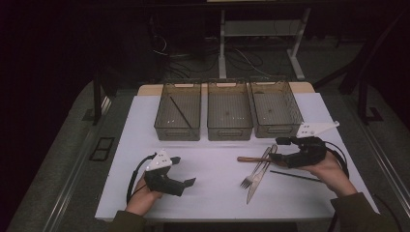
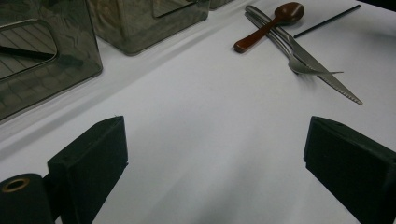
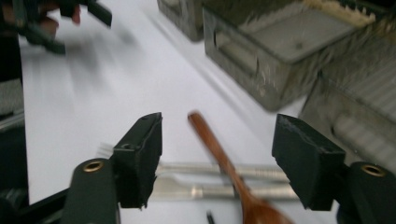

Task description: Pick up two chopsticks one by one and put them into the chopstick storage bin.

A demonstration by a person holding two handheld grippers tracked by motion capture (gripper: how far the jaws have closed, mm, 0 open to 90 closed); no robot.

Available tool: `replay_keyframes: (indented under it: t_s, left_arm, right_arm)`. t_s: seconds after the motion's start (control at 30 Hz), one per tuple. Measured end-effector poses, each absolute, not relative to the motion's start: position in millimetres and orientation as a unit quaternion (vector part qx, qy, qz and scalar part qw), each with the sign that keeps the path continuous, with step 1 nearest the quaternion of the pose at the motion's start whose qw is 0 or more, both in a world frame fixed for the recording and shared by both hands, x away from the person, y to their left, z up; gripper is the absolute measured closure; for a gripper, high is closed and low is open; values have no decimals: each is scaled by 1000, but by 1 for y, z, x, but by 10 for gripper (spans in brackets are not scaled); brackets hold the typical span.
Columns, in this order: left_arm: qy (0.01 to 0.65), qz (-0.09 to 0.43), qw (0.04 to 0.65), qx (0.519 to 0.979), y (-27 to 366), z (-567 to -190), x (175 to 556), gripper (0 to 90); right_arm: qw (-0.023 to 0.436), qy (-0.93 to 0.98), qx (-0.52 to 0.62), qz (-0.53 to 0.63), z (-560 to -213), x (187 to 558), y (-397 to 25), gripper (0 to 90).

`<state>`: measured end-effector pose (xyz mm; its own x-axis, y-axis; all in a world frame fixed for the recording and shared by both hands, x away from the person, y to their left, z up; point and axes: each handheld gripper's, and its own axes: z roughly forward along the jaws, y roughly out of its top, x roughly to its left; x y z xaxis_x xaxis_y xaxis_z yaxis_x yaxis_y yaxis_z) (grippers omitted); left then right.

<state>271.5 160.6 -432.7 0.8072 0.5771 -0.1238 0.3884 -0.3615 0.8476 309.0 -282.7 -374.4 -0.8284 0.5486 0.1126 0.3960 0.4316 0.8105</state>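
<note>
The left gripper [image 1: 181, 170] rests low on the white counter [image 1: 212, 193] at its near left, jaws wide apart with only bare counter between them. Behind it stand three smoky bins: the left bin [image 1: 178, 112] holds a dark stick [image 1: 180, 111], partly dimmed by the tinted wall; small specks in the middle bin [image 1: 229, 110] and right bin [image 1: 274, 108] are too small to identify. No label or writing can be read anywhere.

To the right lie a wooden spoon [image 1: 253, 159], a fork [image 1: 255, 172] and a knife [image 1: 259, 175], the spoon's handle laid across the two metal pieces. The right gripper [image 1: 282, 151] hovers over the spoon's bowl, hiding it from above; its jaws are wide, set either side of the spoon [image 3: 219, 158] without touching. That view is blurred and cuts off the cutlery ends. A second dark stick [image 1: 296, 176] lies just beyond, partly covered by the right hand [image 1: 329, 170].
</note>
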Motion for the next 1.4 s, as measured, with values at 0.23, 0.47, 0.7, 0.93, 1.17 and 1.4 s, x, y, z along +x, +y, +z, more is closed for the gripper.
replay_keyframes:
  t_s: [0.23,0.47,0.7,0.93,1.17,1.4]
  left_arm:
    - [293,98,482,820,160,-432,271,53]
    - [294,98,482,820,160,-433,271,53]
    - [289,100,479,823,160,-432,271,53]
    - [290,99,480,822,160,-432,271,53]
    - [290,98,477,824,160,-432,271,53]
    - [290,98,478,823,159,-433,271,53]
  right_arm:
    - [84,855,289,423,-387,296,-312,434]
    - [89,869,295,386,-397,285,-334,536]
    - [84,881,305,351,-410,278,-358,657]
    - [73,886,320,328,-422,274,-382,735]
    - [60,889,335,308,-432,271,-402,756]
    - [50,892,326,309,-438,271,-409,777]
